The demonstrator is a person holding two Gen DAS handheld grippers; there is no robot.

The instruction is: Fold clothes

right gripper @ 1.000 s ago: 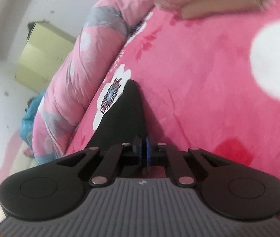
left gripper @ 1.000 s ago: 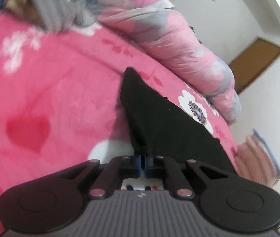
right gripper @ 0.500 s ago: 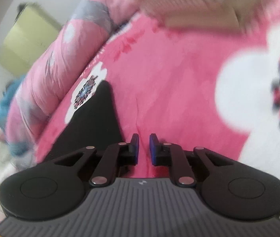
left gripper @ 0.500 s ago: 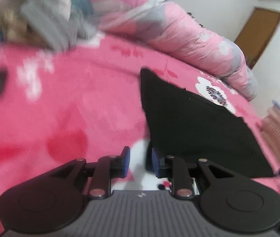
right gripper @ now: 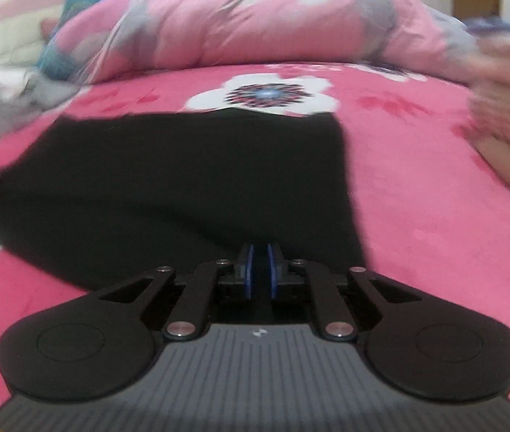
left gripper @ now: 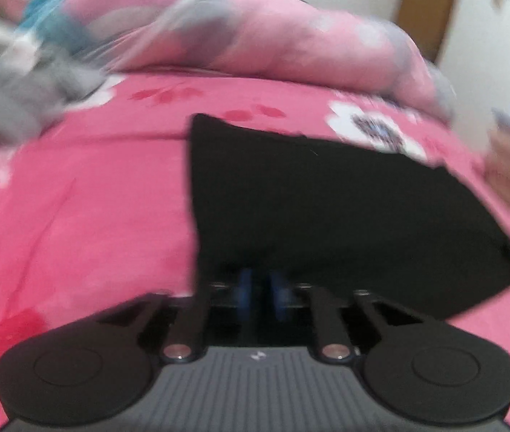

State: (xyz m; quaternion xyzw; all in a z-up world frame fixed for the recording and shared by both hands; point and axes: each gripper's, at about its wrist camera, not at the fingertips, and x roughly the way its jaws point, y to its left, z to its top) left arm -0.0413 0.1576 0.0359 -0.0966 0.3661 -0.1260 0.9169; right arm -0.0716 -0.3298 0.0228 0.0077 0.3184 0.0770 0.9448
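Observation:
A black garment (left gripper: 327,208) lies folded flat on the pink flowered bedspread (left gripper: 93,198); the right wrist view shows the same garment (right gripper: 183,180). My left gripper (left gripper: 260,295) is low over the garment's near edge, close to its left side. A narrow gap separates its blue pads (left gripper: 244,291), and only dark cloth shows through it. My right gripper (right gripper: 260,270) hangs over the near edge toward the garment's right side, its pads equally close together. Neither visibly pinches cloth. Both views are blurred.
A rolled pink and grey quilt (right gripper: 273,25) lies along the far side of the bed. Grey and teal clothes (left gripper: 21,82) are heaped at the far left. A pink striped folded stack (right gripper: 507,108) sits at the right. A brown door (left gripper: 424,7) stands beyond.
Both grippers, shut on the garment's corners a second ago, let go and swung round to face its near edge. The left jaws have narrowed since half a second ago.

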